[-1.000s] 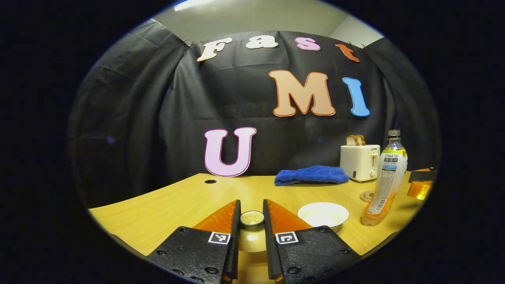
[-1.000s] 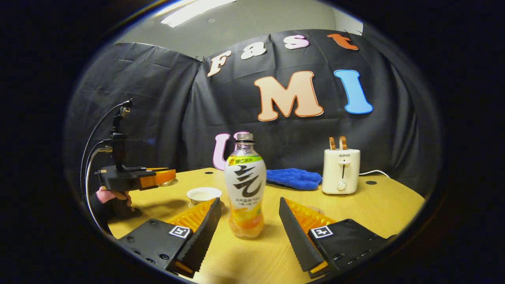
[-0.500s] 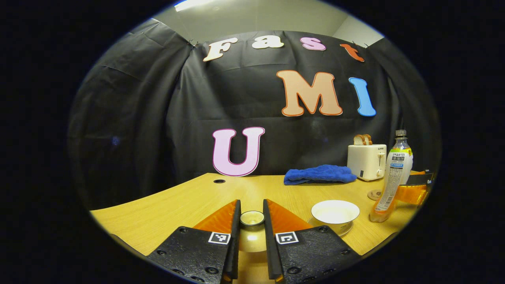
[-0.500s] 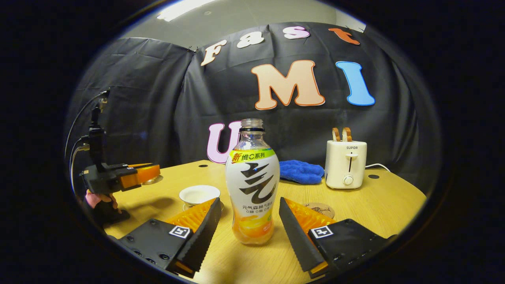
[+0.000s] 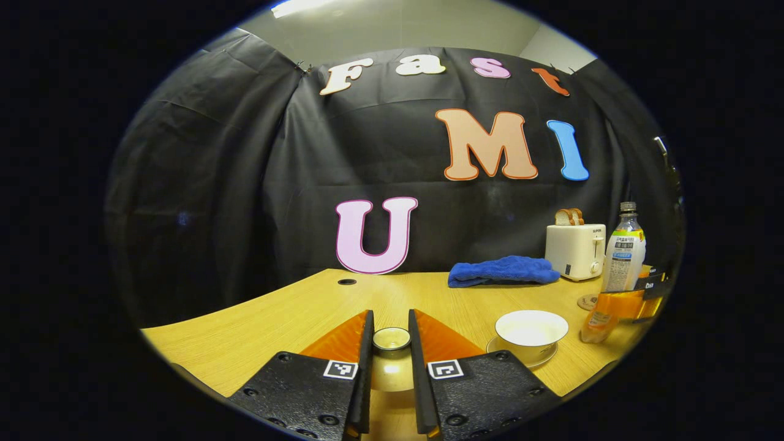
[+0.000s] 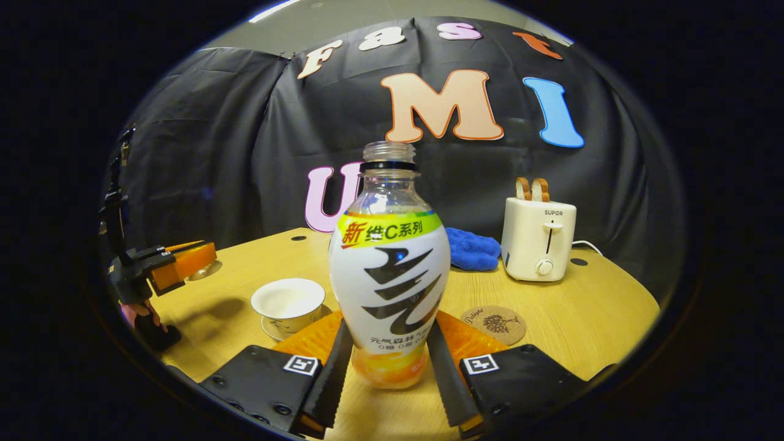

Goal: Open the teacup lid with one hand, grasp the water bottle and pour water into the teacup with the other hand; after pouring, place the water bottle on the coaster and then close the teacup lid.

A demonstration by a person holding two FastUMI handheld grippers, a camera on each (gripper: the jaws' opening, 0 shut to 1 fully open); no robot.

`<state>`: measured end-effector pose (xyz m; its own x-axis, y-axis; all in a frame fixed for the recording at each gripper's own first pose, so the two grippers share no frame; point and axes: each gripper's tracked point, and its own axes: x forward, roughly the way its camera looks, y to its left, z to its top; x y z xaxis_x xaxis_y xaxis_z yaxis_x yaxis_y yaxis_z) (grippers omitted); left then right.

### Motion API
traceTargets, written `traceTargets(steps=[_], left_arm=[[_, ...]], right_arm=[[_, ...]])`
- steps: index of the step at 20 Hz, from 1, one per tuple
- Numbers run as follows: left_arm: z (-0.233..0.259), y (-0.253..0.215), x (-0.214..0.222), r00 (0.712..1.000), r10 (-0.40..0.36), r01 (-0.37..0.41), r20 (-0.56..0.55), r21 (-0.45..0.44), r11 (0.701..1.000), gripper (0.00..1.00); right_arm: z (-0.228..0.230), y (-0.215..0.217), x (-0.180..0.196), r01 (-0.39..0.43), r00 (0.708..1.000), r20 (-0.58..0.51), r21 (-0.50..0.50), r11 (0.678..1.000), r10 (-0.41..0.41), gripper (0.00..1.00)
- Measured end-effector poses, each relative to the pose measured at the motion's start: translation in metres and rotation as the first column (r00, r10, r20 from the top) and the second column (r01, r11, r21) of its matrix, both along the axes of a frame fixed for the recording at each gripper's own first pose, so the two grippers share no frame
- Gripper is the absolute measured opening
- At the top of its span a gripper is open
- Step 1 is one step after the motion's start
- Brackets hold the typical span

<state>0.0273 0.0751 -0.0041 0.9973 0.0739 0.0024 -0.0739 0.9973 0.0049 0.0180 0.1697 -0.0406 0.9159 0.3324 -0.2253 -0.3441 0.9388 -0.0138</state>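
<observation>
Wooden table (image 6: pixel 569 306) carries everything you are working with, and the open teacup (image 6: pixel 288 303) makes the handiest landmark. In the right gripper view your right gripper (image 6: pixel 387 367) has its fingers drawn in against both sides of the bottle (image 6: pixel 389 269), low on the body where the orange liquid sits; the bottle stands upright, its base on the wood, just to the right of the teacup. Right of the bottle, farther from the teacup, lies the round coaster (image 6: pixel 495 323), bare on top. Behind it stands a white toaster (image 6: pixel 539 239) with bread in its slots, and a blue cloth (image 6: pixel 470 250) lies between toaster and bottle at the back. To the left of the teacup, your left gripper (image 6: pixel 184 264) is held above the table, with your hand (image 6: pixel 139 312) below it. In the left gripper view your left gripper (image 5: pixel 390 343) has its fingers narrowed on the knob of the lid (image 5: pixel 391 338), holding it clear of the cup; the teacup (image 5: pixel 530 329) sits on its saucer (image 5: pixel 493 346) off to the right, uncovered. Beyond the teacup there you can see the bottle (image 5: pixel 620 260) with the right gripper's fingers (image 5: pixel 621 301) around its lower part, and the coaster (image 5: pixel 587 301) just behind.
</observation>
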Motion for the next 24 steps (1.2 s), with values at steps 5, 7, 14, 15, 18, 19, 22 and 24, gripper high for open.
traceTargets(steps=[5,7,14,15,18,19,22,24], left_arm=[[-0.001,-0.001,0.0,1.0,-0.003,0.003,-0.002,-0.001,1.0,0.27],[-0.001,-0.001,0.0,1.0,-0.003,0.003,-0.002,-0.002,1.0,0.27],[-0.002,0.0,0.0,1.0,-0.004,0.004,-0.003,-0.003,1.0,0.27],[-0.002,0.0,0.0,1.0,-0.004,0.004,-0.004,-0.004,1.0,0.27],[-0.002,-0.001,0.0,1.0,-0.004,0.004,-0.005,-0.005,1.0,0.27],[-0.002,-0.001,0.0,1.0,-0.003,0.003,-0.005,-0.005,1.0,0.27],[-0.003,-0.001,0.0,1.0,-0.003,0.003,-0.005,-0.006,1.0,0.27],[-0.003,-0.001,0.001,1.0,-0.003,0.003,-0.005,-0.006,1.0,0.26]], right_arm=[[0.009,-0.023,0.011,0.076,0.996,0.052,-0.16,0.984,-0.068,0.61],[0.026,-0.039,0.019,0.127,0.988,0.119,-0.271,0.954,-0.098,0.61],[0.072,-0.056,0.034,0.186,0.958,0.286,-0.612,0.769,-0.005,0.61],[0.08,-0.056,0.037,0.207,0.949,0.316,-0.661,0.721,0.018,0.61],[0.089,-0.055,0.039,0.257,0.921,0.377,-0.775,0.577,0.097,0.61],[0.087,-0.052,0.038,0.263,0.916,0.384,-0.795,0.546,0.118,0.61],[0.079,-0.045,0.038,0.276,0.91,0.385,-0.84,0.467,0.156,0.6],[0.074,-0.037,0.038,0.284,0.905,0.385,-0.862,0.421,0.178,0.61]])
